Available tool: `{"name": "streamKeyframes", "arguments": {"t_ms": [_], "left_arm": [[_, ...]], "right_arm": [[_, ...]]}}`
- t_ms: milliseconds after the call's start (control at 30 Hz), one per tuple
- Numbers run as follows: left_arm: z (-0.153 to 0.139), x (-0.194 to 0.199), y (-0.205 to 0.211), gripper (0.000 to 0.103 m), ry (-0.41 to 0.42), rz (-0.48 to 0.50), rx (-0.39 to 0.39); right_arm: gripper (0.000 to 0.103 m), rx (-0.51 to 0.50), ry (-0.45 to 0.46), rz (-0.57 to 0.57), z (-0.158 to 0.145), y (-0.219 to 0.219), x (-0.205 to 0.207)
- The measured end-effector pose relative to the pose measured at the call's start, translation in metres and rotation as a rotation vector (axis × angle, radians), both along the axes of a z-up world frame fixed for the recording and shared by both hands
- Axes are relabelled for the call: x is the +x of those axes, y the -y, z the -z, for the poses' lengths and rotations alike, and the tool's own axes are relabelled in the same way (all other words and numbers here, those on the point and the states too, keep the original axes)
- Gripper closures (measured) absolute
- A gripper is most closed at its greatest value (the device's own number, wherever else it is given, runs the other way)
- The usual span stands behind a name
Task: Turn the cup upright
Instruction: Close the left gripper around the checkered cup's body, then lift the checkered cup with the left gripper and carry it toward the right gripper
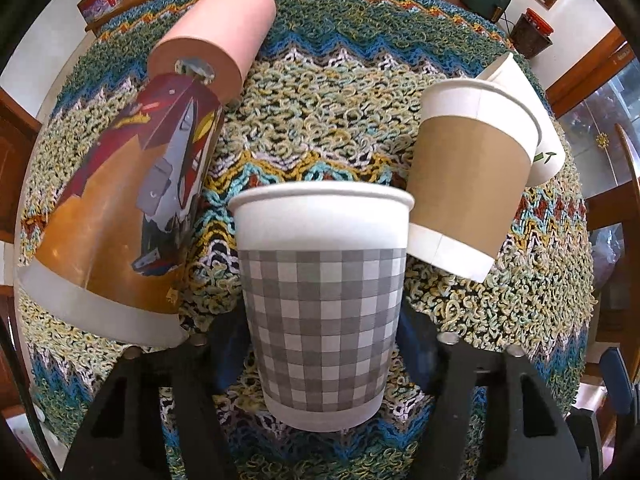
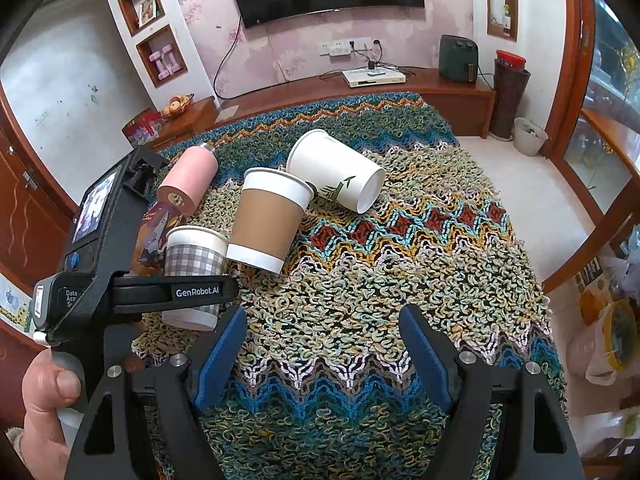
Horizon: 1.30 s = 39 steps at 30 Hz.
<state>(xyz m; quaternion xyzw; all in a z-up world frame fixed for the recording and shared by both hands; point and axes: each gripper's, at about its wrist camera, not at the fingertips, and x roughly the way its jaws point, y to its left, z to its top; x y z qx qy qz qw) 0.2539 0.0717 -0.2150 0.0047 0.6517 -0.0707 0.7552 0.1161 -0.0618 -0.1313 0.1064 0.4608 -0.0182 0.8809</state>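
Observation:
My left gripper (image 1: 322, 344) is shut on a grey checked paper cup (image 1: 322, 312), which stands upright with its rim up, on or just above the knitted cloth. The same cup (image 2: 195, 258) shows in the right wrist view inside the left gripper (image 2: 188, 294). A brown-sleeved cup (image 1: 468, 184) stands upright just right of it, also seen in the right wrist view (image 2: 266, 220). A white cup with a leaf print (image 2: 340, 172) lies on its side behind. My right gripper (image 2: 322, 354) is open and empty over the cloth, near the front.
A printed orange cup (image 1: 116, 216) and a pink bottle (image 1: 216, 36) lie on their sides at the left. The knitted cloth (image 2: 400, 280) covers the table. A wooden TV bench (image 2: 360, 92) stands behind, floor and cabinets to the right.

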Motion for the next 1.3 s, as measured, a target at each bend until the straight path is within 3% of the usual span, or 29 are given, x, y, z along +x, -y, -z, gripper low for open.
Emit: {"name": "streamKeyframes", "arguments": {"t_ms": [167,467,967,1300], "left_arm": [[0.004,-0.008,-0.015,0.039,0.012,-0.014,-0.018],[-0.017,-0.033,-0.034,0.040,0.034,-0.012,-0.031],[-0.100,-0.117,-0.045,0.040,0.110,-0.011,-0.065],[-0.102,-0.173,-0.060,0.040,0.111,0.020,-0.092]], "right_arm": [[0.024,0.003,-0.004,0.002,0.000,0.001,0.000],[0.024,0.004,0.015,0.006,-0.010,-0.001,-0.010],[0.024,0.032,0.043,-0.003,-0.033,-0.013,-0.054],[0.024,0.059,0.028,-0.022,-0.035,-0.022,-0.087]]}}
